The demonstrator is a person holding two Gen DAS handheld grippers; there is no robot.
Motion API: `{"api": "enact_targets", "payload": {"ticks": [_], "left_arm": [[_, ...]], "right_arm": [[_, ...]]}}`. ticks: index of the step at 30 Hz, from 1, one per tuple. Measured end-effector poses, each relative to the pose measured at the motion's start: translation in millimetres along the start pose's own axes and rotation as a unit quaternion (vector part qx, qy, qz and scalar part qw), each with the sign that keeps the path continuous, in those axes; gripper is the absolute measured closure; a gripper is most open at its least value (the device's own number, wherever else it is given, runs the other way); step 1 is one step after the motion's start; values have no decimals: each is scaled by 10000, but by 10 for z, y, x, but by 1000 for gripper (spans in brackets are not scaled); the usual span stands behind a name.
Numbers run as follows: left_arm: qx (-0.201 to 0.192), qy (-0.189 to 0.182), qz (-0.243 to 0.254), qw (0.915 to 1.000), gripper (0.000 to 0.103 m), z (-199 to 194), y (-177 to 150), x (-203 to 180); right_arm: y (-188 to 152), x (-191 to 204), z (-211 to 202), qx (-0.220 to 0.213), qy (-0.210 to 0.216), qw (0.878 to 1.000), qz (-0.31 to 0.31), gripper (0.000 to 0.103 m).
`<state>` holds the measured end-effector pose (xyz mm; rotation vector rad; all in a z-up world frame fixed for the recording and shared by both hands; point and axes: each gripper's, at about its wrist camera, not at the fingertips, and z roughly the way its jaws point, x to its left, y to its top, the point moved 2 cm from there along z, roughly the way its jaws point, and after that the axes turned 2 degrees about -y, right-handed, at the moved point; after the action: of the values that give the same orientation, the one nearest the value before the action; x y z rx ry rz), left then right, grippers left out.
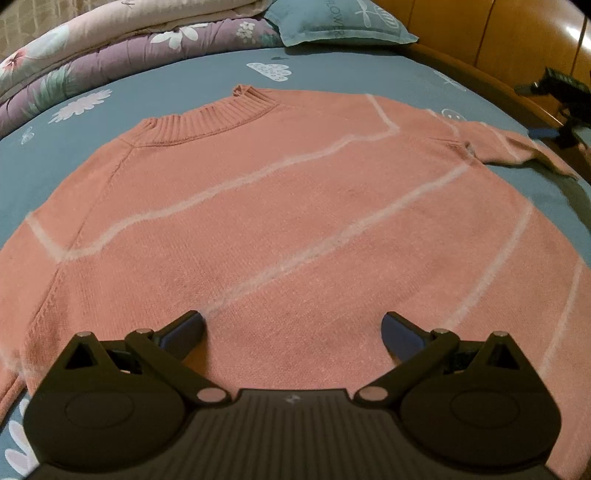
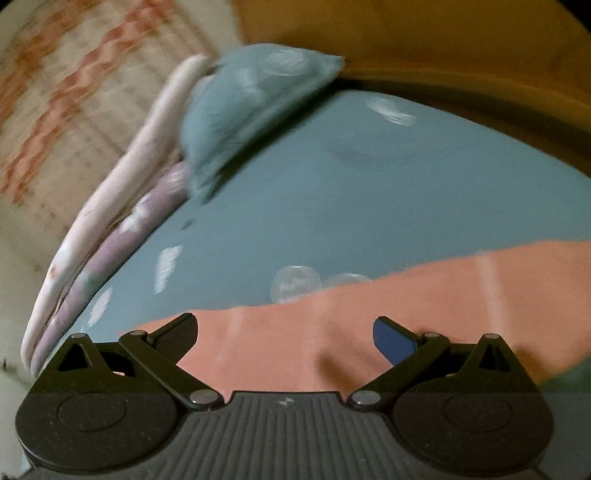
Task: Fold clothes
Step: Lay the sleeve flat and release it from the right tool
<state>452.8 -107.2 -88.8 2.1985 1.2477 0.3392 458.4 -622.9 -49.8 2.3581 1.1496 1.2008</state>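
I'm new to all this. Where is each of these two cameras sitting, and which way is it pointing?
Left wrist: sits on the left gripper, low over the hem, looking up the pink sweater toward its collar, the pillow and folded quilt; its two open fingers show.
Right wrist: sits on the right gripper, tilted and blurred, looking across a pink sleeve over the blue bedsheet; its open fingers show.
Shared: the same sweater, sheet, pillow and quilt.
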Motion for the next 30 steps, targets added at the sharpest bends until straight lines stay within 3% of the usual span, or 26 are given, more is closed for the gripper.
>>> {"api": "enact_targets", "payload": {"ticks": [2,4,6,12,15,17,26,30], "left_arm": [[6,1,3,10000,0,4,5,-1],[17,0,6,10000,0,8,11,-1],[24,-2,7,10000,0,9,16,1],[11,-11,7,10000,0,14,9,13],[5,-24,28,10000,0,21,7,17],[0,-39,38,10000,0,23,8,24],[24,-54,95,9999,0,32,24,23],[52,-53,125,9999,0,37,37,18]], "right_arm": [[22,-241,91,130,-348,9991,191,0],[69,-382,95,-72,-437,9990,32,1],[156,-406,114,-274,-977,9944,-310,1],[351,-331,207,-257,-1695,9839,-500,0],[265,-159,0,-481,-1552,9835,-801,0],[244,-153,-81,-575,-1698,9794,-931,0],[237,-993,-510,-729,-2502,9649,309,0],[220,-700,-491,-684,-2014,9771,41,0]]}}
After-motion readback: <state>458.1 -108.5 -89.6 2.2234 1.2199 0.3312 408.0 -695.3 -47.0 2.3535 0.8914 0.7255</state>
